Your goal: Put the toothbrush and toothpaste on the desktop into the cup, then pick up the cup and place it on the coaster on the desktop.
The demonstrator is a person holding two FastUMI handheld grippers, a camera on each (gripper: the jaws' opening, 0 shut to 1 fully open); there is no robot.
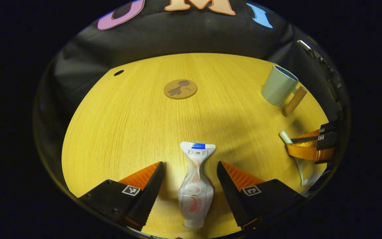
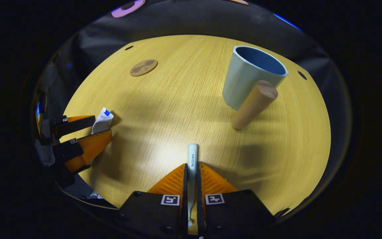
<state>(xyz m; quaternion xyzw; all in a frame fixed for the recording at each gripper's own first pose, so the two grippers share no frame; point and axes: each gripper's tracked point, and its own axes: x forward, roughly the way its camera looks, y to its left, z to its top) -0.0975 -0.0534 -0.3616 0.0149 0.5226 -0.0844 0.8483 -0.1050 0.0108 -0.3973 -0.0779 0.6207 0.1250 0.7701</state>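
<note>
Right gripper around toothbrush.

The desk is pale wood-grain laminate with a soft sheen. The toothpaste tube looks like glossy, crinkled plastic. The cup is smooth matt plastic, its handle bare matt wood. The coaster looks like matt cork. The toothbrush is smooth plastic.

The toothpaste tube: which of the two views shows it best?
The left gripper view. There the toothpaste tube lies whole on the desktop between the open fingers of the left gripper. In the right gripper view, just its crimped end peeks out between that gripper's fingers.
</note>
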